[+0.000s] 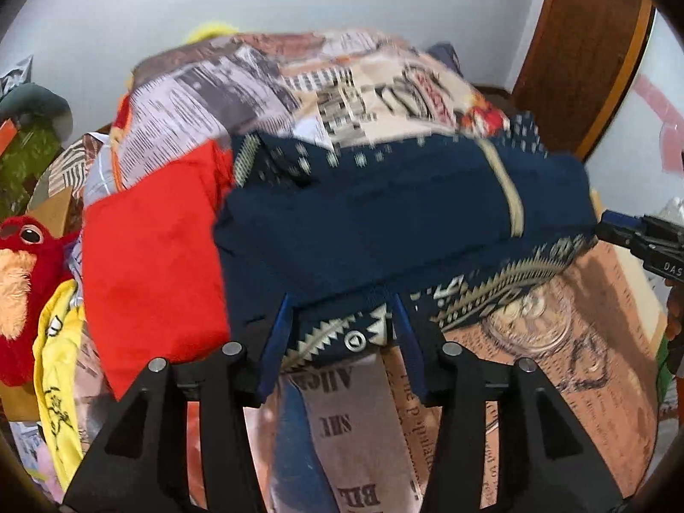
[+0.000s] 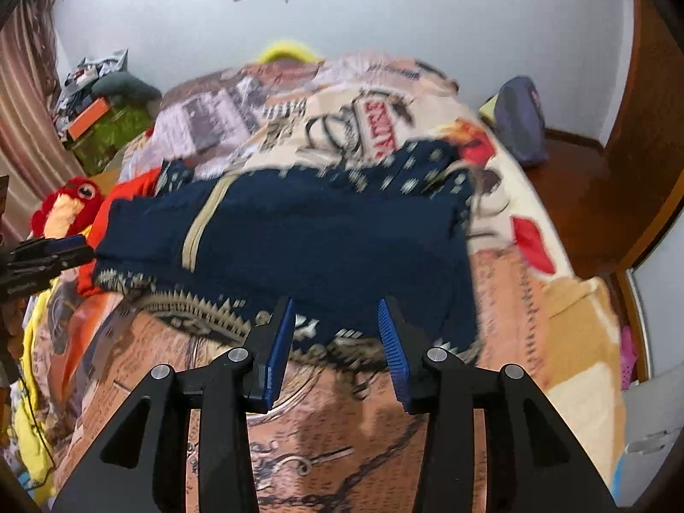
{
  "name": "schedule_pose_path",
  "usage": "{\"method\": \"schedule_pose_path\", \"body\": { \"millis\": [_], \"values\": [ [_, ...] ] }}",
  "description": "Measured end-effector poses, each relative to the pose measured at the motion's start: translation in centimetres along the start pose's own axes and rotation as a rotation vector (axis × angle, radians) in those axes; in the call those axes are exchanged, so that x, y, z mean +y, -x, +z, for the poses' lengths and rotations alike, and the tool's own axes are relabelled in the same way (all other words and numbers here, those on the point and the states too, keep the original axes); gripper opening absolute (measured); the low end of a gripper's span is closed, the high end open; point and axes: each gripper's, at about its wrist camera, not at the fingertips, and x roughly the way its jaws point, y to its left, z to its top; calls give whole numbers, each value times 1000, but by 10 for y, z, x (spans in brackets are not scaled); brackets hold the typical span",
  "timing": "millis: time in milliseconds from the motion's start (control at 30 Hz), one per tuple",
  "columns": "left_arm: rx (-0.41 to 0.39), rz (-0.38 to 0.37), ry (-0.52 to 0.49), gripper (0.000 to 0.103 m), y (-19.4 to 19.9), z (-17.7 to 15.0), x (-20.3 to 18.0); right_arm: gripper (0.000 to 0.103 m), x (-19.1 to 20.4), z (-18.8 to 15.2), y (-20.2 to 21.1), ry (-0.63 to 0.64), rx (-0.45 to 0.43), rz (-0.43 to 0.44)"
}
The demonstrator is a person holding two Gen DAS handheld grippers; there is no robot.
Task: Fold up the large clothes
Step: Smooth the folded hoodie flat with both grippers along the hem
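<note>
A navy garment [image 1: 384, 218] with a cream patterned border lies folded across the newspaper-print bedspread [image 1: 577, 342]. It also shows in the right wrist view [image 2: 308, 231]. My left gripper [image 1: 344, 299] is open, its blue pads [image 1: 273, 342] straddling the garment's near patterned edge at its left end. My right gripper [image 2: 337, 303] is open, its pads [image 2: 278, 346] at the near edge toward the garment's right end, not closed on the cloth. The right gripper shows at the right edge of the left wrist view [image 1: 641, 235]; the left gripper shows at the left edge of the right wrist view [image 2: 42, 256].
A red-orange cloth [image 1: 158, 265] lies left of the navy garment. A red plush toy [image 1: 21, 273], yellow clothes [image 1: 60, 384] and clutter sit at the bed's left. A wooden door frame [image 1: 590, 42] and a blue bag [image 2: 521, 119] stand at the right.
</note>
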Motion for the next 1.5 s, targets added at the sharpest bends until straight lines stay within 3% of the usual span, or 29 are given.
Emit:
{"method": "schedule_pose_path", "body": {
  "millis": [267, 567, 700, 833, 933, 1000, 1100, 1200, 1267, 1500],
  "values": [
    [21, -10, 56, 48, -35, -8, 1, 37, 11, -13, -42, -32, 89, 26],
    [-25, 3, 79, 48, -41, 21, 13, 37, 9, 5, -45, -24, 49, 16],
    [-29, 20, 61, 48, -55, 46, 16, 37, 5, 24, -47, 25, 22, -3],
    [-35, 92, 2, 48, -75, 95, 20, 37, 0, 58, -66, 58, 19, -40],
    [-98, 179, -8, 48, -68, 136, 29, 37, -12, 96, -78, 56, 13, -115],
    [-142, 199, 39, 48, -57, 158, 42, 37, -22, 119, -72, 17, -32, -157],
    [-174, 142, 102, 48, -42, 170, 56, 37, -29, 134, -56, -20, -65, -108],
    [-185, 136, 89, 48, -32, 164, 54, 39, -20, 131, -38, 10, -113, -96],
    [-173, 124, 72, 48, -31, 156, 49, 41, -12, 126, -32, 38, -125, -83],
    [-100, -24, 19, 48, -36, 116, 10, 42, 19, 101, -35, 97, -98, 17]
  ]
}}
